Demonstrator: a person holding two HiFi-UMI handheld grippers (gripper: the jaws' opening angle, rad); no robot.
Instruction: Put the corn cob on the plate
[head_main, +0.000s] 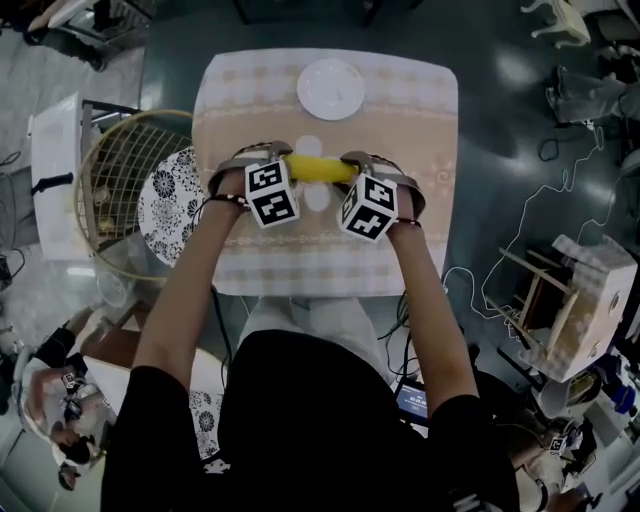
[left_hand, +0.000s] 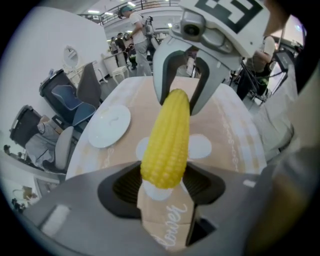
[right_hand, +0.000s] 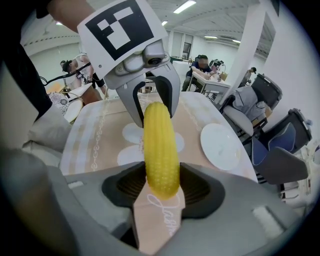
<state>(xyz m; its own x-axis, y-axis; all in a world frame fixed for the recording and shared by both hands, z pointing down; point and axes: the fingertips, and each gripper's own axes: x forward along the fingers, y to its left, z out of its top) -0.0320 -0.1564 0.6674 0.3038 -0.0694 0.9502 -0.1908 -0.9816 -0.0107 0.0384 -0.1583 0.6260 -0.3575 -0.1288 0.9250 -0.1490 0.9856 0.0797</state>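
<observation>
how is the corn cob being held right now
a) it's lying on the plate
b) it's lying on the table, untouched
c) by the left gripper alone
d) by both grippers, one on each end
d: the corn cob spans between the left gripper and the right gripper, each with its jaws closed on one end, while the plate is bare.

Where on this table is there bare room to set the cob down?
The white plate is empty. Bare tablecloth flanks it left and right, and a strip runs along the near edge. The middle is crowded: left claw and right claw grip the corn cob by its ends there.
</observation>
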